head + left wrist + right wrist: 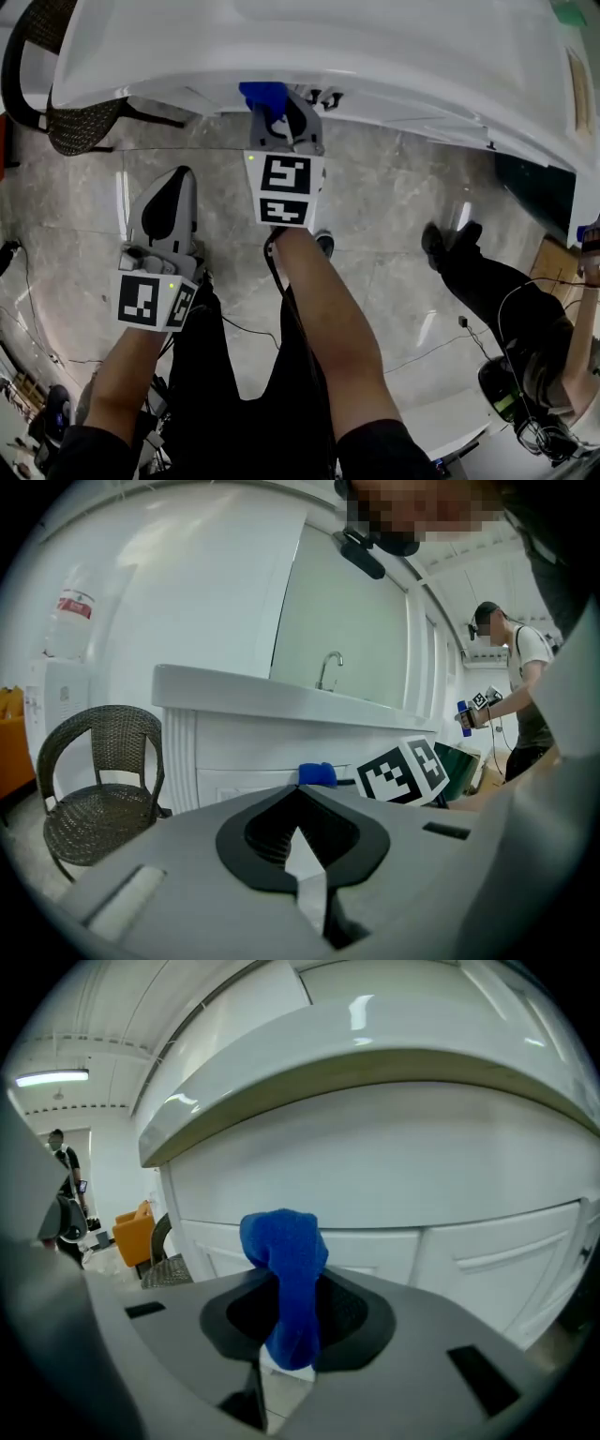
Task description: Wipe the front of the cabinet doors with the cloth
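Note:
A blue cloth (281, 1241) is clamped upright between the jaws of my right gripper (292, 1283), its bunched top sticking out past the tips. The white cabinet doors (487, 1260) stand close ahead under the counter's overhang (375, 1054); whether the cloth touches them I cannot tell. In the head view my right gripper (281, 101) reaches under the counter edge (375, 66) with the blue cloth (262, 94) at its tip. My left gripper (178, 180) hangs back to the left, shut with nothing in it. From my left gripper (298, 794) the blue cloth (317, 773) shows against the cabinet front (244, 752).
A dark wicker chair (66, 122) (94, 780) stands left of the cabinet. Another person (506, 291) stands on the marble floor to the right, with cables (525, 309) nearby. A faucet (328, 667) rises from the counter. An orange seat (131, 1232) is far left.

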